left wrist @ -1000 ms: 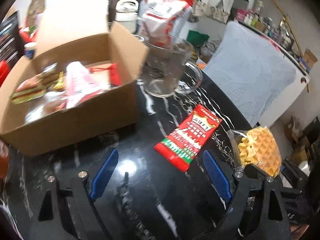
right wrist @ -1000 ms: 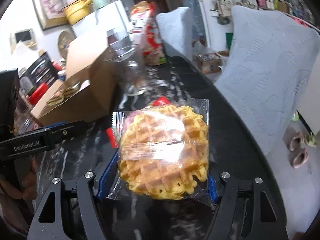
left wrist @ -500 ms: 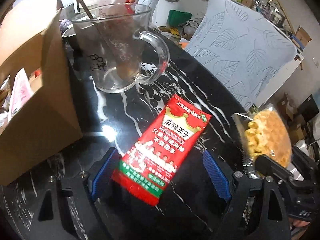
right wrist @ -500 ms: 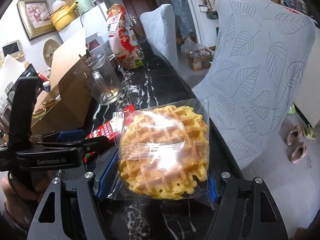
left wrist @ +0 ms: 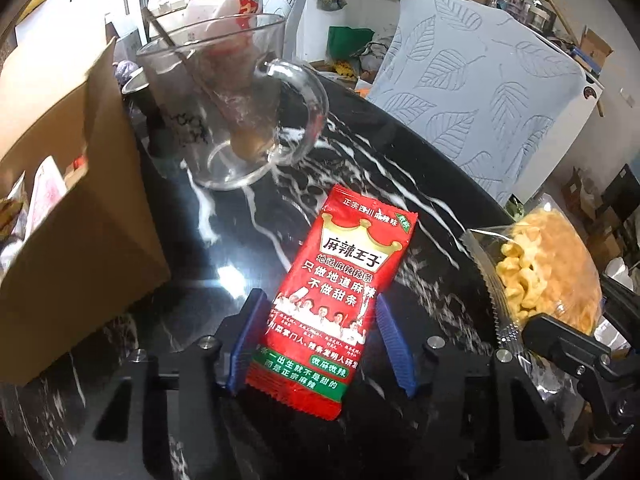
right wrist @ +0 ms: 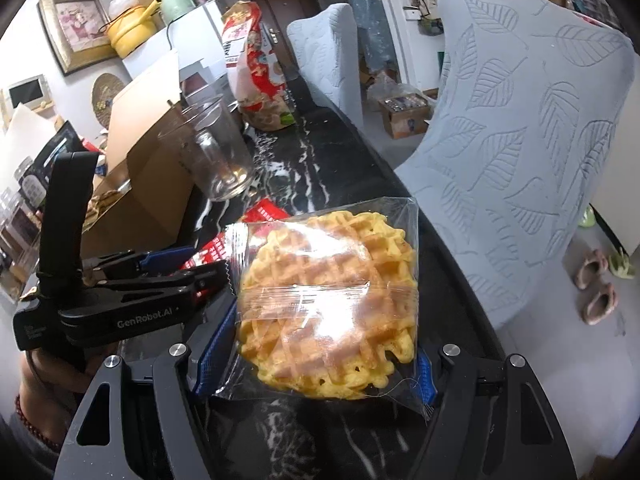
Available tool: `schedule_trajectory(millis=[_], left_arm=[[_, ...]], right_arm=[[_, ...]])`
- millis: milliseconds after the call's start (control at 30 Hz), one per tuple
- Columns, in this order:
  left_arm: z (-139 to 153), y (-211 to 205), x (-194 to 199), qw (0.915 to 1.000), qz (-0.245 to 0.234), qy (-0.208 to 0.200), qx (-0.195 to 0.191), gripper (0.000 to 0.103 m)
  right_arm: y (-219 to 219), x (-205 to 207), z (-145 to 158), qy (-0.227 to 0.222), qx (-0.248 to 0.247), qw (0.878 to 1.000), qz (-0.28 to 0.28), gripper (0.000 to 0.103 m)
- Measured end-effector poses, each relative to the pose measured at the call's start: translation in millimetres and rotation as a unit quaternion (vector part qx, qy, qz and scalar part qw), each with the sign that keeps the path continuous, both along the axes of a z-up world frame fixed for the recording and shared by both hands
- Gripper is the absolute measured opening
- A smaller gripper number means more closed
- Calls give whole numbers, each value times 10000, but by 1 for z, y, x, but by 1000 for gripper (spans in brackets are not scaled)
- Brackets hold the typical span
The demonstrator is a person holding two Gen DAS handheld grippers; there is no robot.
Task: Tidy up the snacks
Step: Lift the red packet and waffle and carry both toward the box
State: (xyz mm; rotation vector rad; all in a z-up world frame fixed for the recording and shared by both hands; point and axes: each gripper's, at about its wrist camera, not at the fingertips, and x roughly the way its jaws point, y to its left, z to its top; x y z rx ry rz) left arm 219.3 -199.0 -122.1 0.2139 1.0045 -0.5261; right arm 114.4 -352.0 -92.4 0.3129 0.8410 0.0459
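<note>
Currently itemised, taking the red snack packet [left wrist: 338, 296] as landmark: it is lying flat on the black marbled table [left wrist: 400, 168], printed face up, its lower half sitting between the blue pads [left wrist: 394, 340] of the left claw [left wrist: 320, 344]. That claw is standing partly closed around the packet; the left pad is meeting the packet's edge, while whether the right pad is touching it cannot be told.

Right of the packet, the wrapped waffle [right wrist: 332, 304] is hanging in its clear bag, pinched between the blue pads [right wrist: 210, 354] of the right claw [right wrist: 316, 364], which is gripping it firmly by the bag's lower sides. In the left wrist view the same waffle [left wrist: 548, 272] is showing at the right edge, above the table's rim.

Beyond the packet, a glass mug [left wrist: 232, 104] is standing upright on the table with its handle turned towards the packet's side. Left of the packet, an open cardboard box [left wrist: 80, 216] is resting on the table, already holding several wrapped snacks. Behind the mug, a large red-and-white snack bag [right wrist: 254, 68] is standing upright. Right of the packet, past the table's edge, a chair with a pale leaf-patterned cover [left wrist: 472, 96] is standing.
</note>
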Motion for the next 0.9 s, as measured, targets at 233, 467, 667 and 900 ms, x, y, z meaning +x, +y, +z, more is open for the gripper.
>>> schedule_trajectory(millis=[233,467,667,900], left_arm=[[5,31,-33,9998,142,113,20,56],[4,55,-74,9997,161,172,58,56],[4,64,-98,9996,95,233,106,57],[-5,53,-97,9995,-21,86,302,86]], right_arm=[[15,-14,-1,84,67,9998,140,74],[31,-35,-5,224,176,9992,297,74],[45,-52,-5,269,129,9987,420,74],[49,-66,-6,287,139,9986,425,74]])
